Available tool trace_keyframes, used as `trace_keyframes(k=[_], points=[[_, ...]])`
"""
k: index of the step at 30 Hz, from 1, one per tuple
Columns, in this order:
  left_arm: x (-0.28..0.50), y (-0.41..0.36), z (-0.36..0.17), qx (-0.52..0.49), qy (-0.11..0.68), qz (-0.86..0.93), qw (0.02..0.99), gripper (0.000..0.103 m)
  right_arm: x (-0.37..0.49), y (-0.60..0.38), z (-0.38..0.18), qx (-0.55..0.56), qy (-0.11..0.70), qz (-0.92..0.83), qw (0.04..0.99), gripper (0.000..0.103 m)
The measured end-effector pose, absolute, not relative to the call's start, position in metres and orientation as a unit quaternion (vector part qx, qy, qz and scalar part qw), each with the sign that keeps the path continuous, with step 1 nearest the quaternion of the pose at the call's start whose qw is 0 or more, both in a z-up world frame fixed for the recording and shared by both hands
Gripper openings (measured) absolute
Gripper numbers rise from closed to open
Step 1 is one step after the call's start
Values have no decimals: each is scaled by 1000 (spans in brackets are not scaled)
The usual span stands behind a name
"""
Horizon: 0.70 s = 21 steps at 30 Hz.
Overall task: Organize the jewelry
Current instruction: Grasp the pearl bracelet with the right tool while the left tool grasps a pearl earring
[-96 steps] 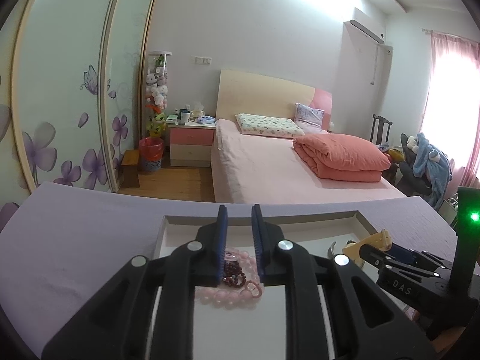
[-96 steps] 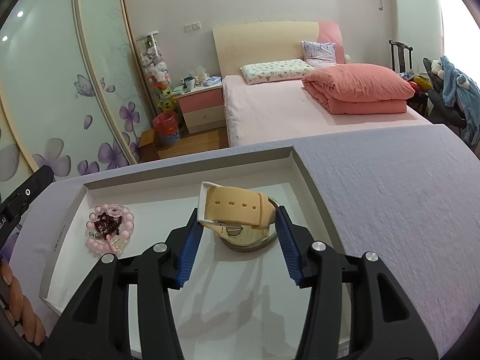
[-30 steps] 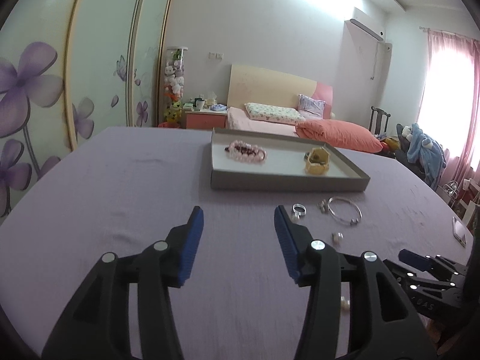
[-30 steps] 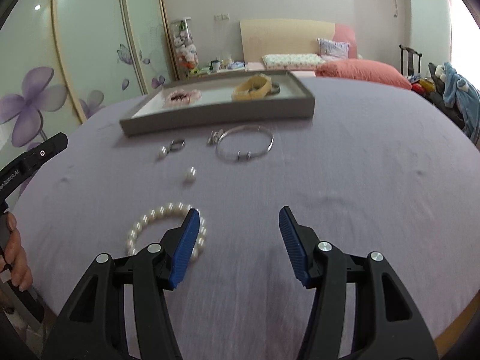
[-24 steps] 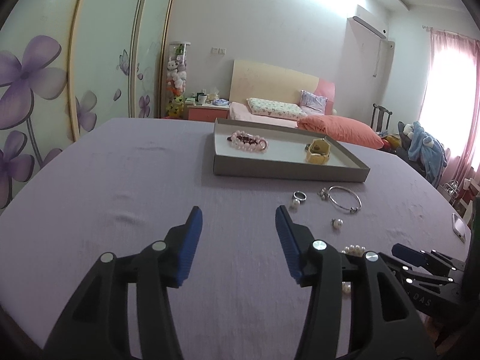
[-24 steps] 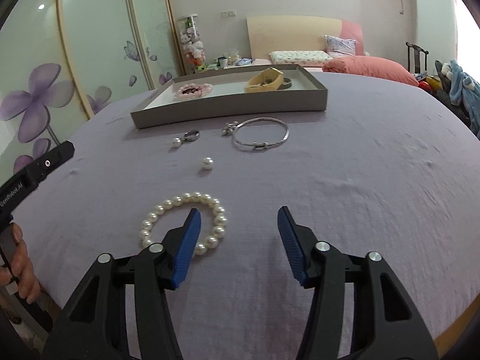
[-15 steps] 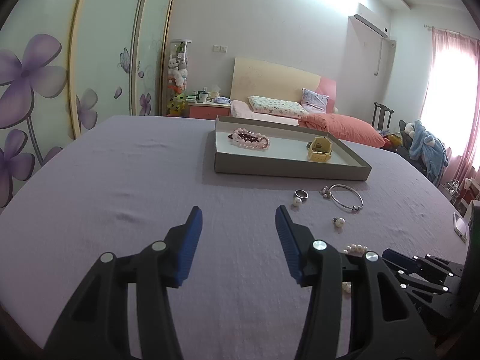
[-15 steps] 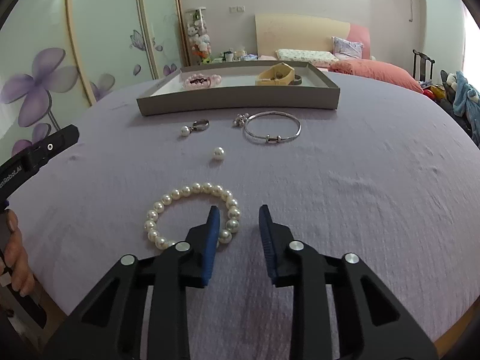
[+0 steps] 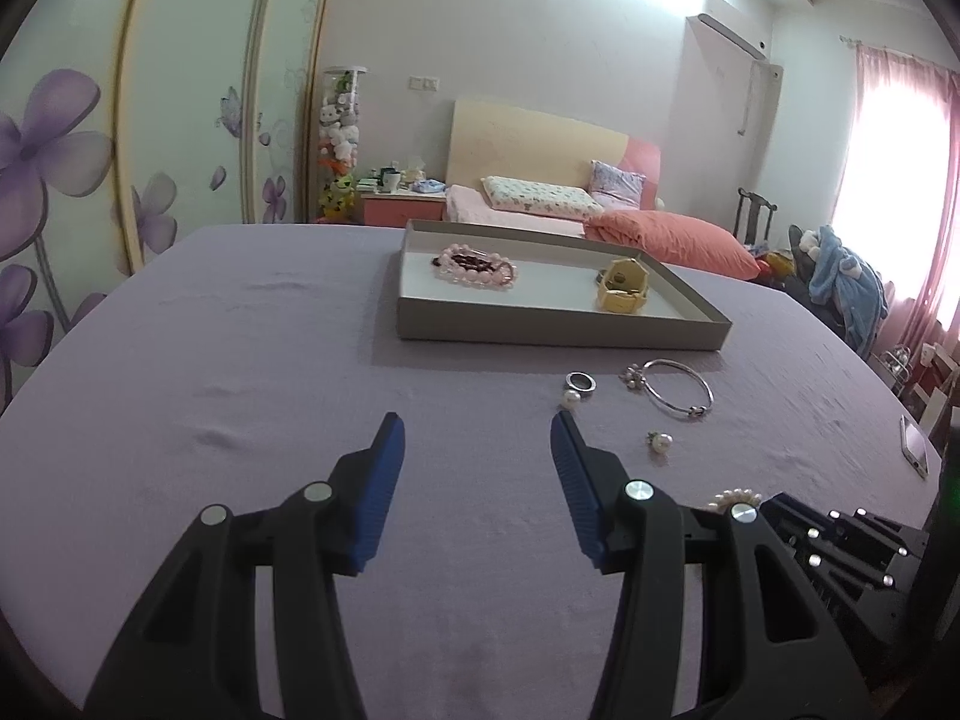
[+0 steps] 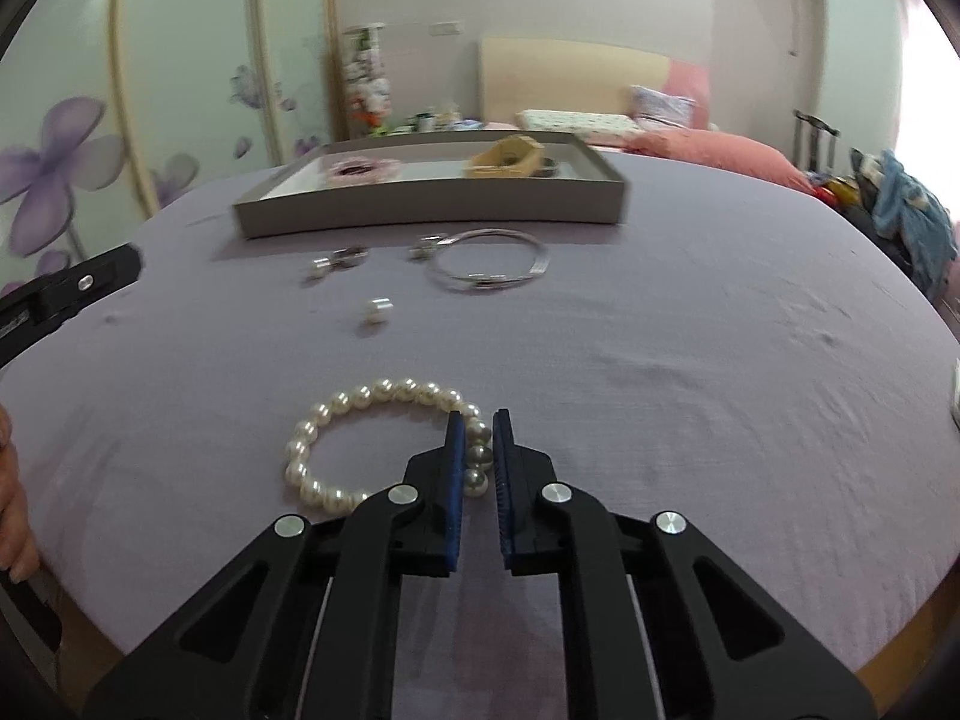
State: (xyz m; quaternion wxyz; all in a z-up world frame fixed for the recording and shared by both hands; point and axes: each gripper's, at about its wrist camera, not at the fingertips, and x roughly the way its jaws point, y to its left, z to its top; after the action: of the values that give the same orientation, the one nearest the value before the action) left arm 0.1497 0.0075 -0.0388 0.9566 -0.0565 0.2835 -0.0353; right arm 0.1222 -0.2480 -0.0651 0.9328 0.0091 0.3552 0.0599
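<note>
A white pearl bracelet (image 10: 360,396) lies on the purple tablecloth near the front edge. My right gripper (image 10: 478,417) is shut on its right side, with a few pearls pinched between the blue pads. In the left wrist view only a bit of the pearl bracelet (image 9: 732,497) shows, behind my left finger. My left gripper (image 9: 477,420) hovers open over bare cloth with nothing between its fingers. The grey tray (image 9: 558,330) further back holds a pink bead bracelet (image 9: 474,264) and a yellow watch (image 9: 624,285).
Between the tray (image 10: 420,204) and the pearls lie a silver bangle (image 10: 492,267), a ring with a pearl (image 10: 342,261) and a loose pearl earring (image 10: 378,309). A phone (image 9: 915,453) rests at the table's right edge. A hand (image 10: 12,510) shows at the left.
The right jaws have closed from wide open onto the pearl bracelet's right side, after edging toward it. The left gripper has stayed open and nearly still.
</note>
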Motion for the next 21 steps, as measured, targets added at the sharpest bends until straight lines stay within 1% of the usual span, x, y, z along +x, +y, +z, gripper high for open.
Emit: trace_keyframes(k=[8,18,19,21], points=[[179,-23,-42,-38,320,-68,944,50,131,-288,-67,44,354,0,934,10],[234,-57,-62,-24,408,-85,909,50,135,-298,-67,55,353,0,934,10],[238,-58,-63,-19,410,-83,908,49,135,-298,-68,56,352,0,934,10],[246,-62,-64,-10,415,-78,906,44,136,-299,-68,58,352,1,934,10]])
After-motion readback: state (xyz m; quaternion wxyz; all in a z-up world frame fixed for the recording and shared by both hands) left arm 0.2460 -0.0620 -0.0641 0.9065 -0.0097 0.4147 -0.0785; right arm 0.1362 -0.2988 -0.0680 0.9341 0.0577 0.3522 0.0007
